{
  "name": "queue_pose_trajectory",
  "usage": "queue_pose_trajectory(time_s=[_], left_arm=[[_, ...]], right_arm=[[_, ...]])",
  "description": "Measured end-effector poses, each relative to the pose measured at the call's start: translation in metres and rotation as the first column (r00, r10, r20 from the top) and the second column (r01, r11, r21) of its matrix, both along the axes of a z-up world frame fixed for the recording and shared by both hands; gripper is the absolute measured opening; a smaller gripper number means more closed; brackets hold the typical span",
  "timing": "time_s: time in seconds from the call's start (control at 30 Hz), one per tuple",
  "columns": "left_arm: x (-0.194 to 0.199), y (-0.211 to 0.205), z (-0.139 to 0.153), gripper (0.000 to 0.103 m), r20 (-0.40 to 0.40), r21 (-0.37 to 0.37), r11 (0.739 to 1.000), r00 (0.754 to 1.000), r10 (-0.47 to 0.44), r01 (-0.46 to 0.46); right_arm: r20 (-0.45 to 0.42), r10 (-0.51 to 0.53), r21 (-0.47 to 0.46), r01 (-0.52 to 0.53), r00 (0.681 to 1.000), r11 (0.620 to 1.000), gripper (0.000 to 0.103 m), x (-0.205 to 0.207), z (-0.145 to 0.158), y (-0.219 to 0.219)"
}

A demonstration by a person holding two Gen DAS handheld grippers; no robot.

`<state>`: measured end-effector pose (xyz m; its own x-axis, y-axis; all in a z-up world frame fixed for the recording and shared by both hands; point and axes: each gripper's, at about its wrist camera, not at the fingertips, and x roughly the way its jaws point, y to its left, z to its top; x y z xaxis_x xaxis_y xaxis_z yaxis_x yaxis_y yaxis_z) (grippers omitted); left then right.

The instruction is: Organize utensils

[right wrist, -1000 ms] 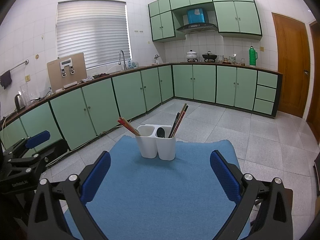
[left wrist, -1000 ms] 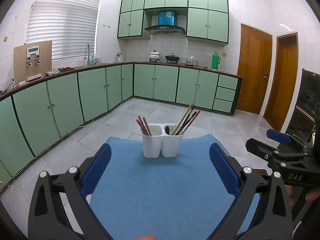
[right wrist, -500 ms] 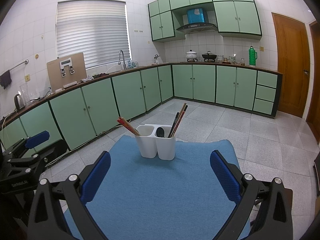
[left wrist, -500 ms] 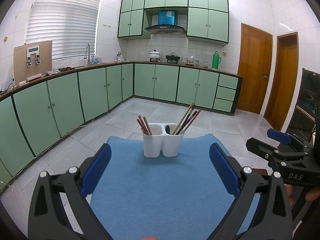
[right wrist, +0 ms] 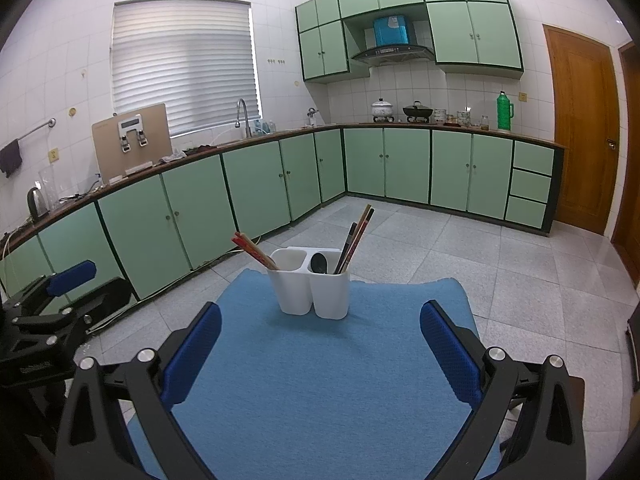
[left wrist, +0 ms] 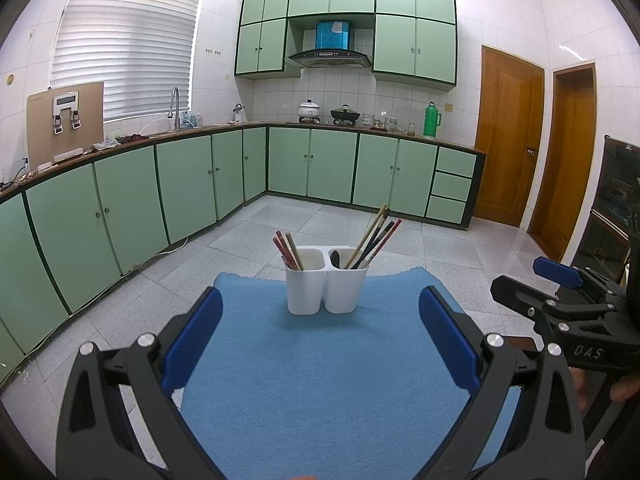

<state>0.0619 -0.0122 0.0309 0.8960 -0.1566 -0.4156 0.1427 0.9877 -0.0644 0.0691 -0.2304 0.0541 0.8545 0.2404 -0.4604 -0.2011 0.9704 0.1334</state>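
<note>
- Left wrist view: the left hand-held gripper (left wrist: 320,340) hangs above the blue mat (left wrist: 320,380) on the desk, its blue pads spread wide with nothing between them.
- The white two-compartment holder (left wrist: 326,280) stands upright near the far edge of the mat. Its left compartment carries a few reddish and tan chopsticks (left wrist: 288,250); its right one carries a larger bundle of chopsticks (left wrist: 374,236) leaning right, plus a dark spoon (left wrist: 335,258) whose bowl barely shows above the rim.
- Risk here, as I judge it: the holder is light and top-heavy with sticks that lean outward. A pad that catches a stick from the side could tip the whole holder, or drag it off the mat's far edge.
- The right hand-held gripper (left wrist: 556,280) sits at the right edge of this view, and from this side I cannot tell its spread. White letters "DAS" (left wrist: 588,353) are readable on its body.
- Right wrist view: the right hand-held gripper (right wrist: 320,344) is likewise wide open and empty above the mat, with the holder (right wrist: 312,288) straight ahead and well apart.
- Both tools face the same holder, so reaching together could make them collide.
- Thin round sticks may slip or scissor between the pads if several are pinched at once.
- The left tool's body at the left edge bears small lettering (right wrist: 36,368) too blurred to read.
</note>
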Motion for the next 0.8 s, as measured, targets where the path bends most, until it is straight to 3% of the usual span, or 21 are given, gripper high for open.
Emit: queue_pose_trajectory(time_s=[0.8], left_arm=[[0.0017, -0.0004, -0.0038, 0.096, -0.012, -0.008, 1.000, 1.000, -0.003, 0.003]], right_arm=[[-0.004, 0.000, -0.004, 0.000, 1.000, 1.000, 0.098, 0.0037, -0.0107, -0.0026]])
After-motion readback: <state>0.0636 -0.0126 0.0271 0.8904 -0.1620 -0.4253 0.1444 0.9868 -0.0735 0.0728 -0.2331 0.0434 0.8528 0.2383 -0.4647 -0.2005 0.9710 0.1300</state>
